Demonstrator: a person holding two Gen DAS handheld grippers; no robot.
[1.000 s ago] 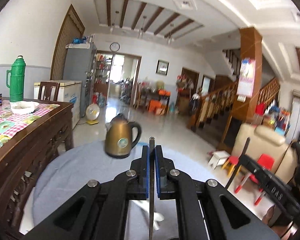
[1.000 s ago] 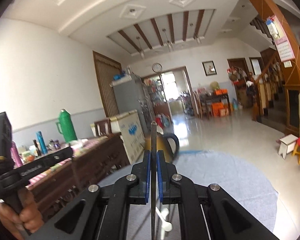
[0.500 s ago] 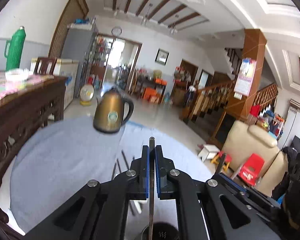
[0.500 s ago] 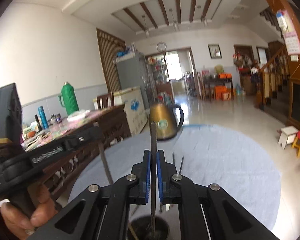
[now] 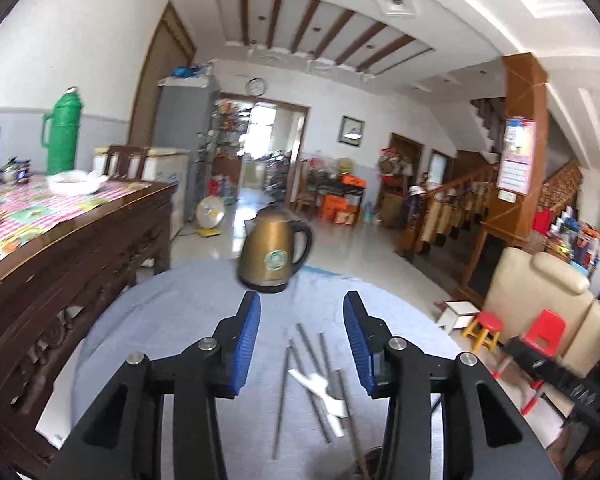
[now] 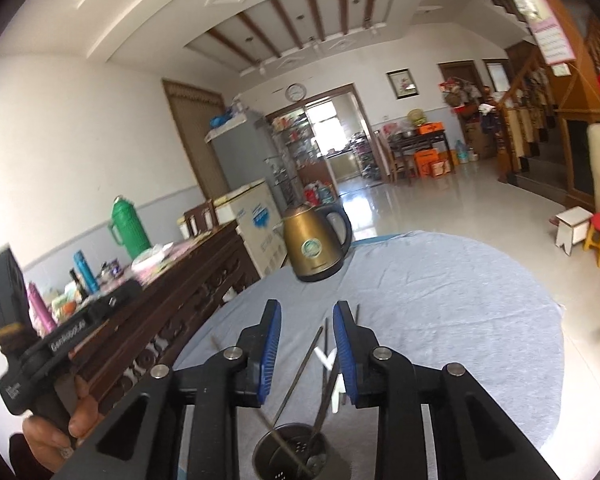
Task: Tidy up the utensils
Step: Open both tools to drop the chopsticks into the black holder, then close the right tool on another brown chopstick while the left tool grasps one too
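My left gripper (image 5: 303, 342) hangs over the grey-blue tablecloth (image 5: 172, 320); its jaws are opening and nothing is between the blue pads (image 5: 249, 344). Below it lie several metal chopsticks (image 5: 281, 396) and a white spoon (image 5: 320, 390). My right gripper (image 6: 306, 350) is also opening, with nothing pressed by its pads (image 6: 271, 354). Just beneath it stands a perforated metal holder (image 6: 278, 458). Two thin chopsticks (image 6: 320, 412) lean inside the holder. More chopsticks (image 6: 302, 366) and white spoons (image 6: 327, 360) lie on the cloth beyond it.
A gold kettle (image 5: 274, 258) stands at the far side of the round table. A dark carved sideboard (image 5: 72, 264) with a green thermos (image 5: 62, 136) runs along the left. A hand (image 6: 56, 428) holds the other gripper's handle at the left. Stools (image 5: 486, 330) and a sofa (image 5: 540, 304) stand to the right.
Both grippers have sunk toward the table and opened. The chopstick each one held upright has left its jaws. Two chopsticks now lean in the metal holder.
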